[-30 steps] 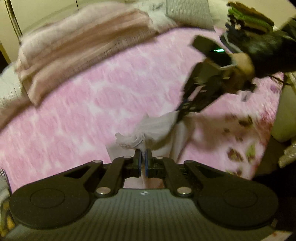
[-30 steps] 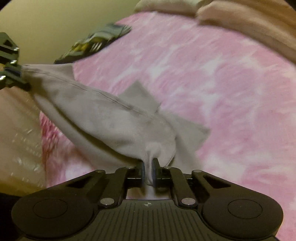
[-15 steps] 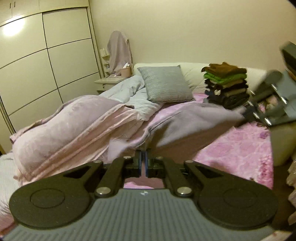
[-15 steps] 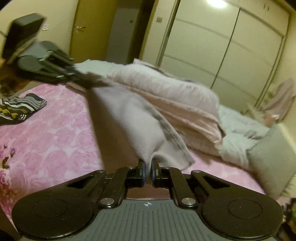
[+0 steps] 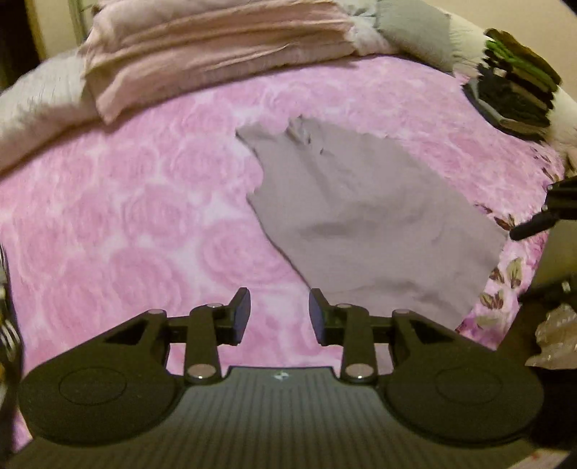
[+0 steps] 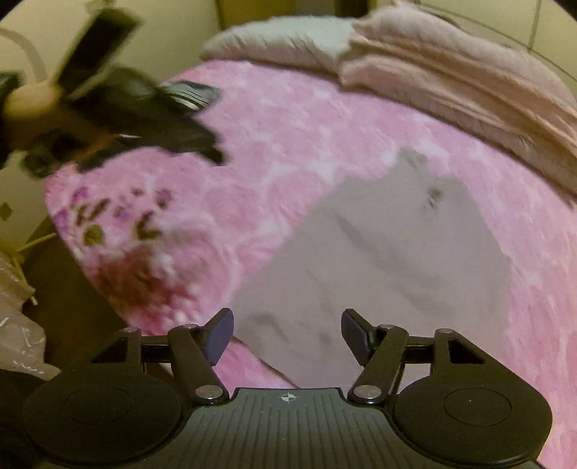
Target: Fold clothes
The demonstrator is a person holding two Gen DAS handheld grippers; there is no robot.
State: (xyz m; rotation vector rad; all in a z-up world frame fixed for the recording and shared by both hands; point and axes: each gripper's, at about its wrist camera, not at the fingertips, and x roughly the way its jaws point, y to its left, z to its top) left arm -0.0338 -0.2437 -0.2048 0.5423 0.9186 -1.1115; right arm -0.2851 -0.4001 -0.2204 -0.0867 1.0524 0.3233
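A grey garment (image 5: 364, 220) lies spread out, slightly rumpled, on the pink rose-patterned bedspread (image 5: 126, 223). My left gripper (image 5: 279, 312) is open above the bedspread just left of the garment's near corner, holding nothing. In the right wrist view the same grey garment (image 6: 378, 274) lies ahead, and my right gripper (image 6: 286, 333) is open over its near edge with nothing between the fingers. The left gripper shows blurred at the upper left of the right wrist view (image 6: 144, 119). A tip of the right gripper shows at the right edge of the left wrist view (image 5: 541, 220).
A folded pink blanket (image 5: 216, 47) and a grey pillow (image 5: 414, 32) lie at the far side of the bed. A stack of folded clothes (image 5: 515, 83) sits at the far right. A striped dark garment (image 6: 191, 95) lies near the bed's far corner. Crinkled plastic (image 5: 555, 339) lies beside the bed.
Both grippers held the grey garment up in the air half a second ago; now it lies flat on the bedspread and both grippers have opened and let go.
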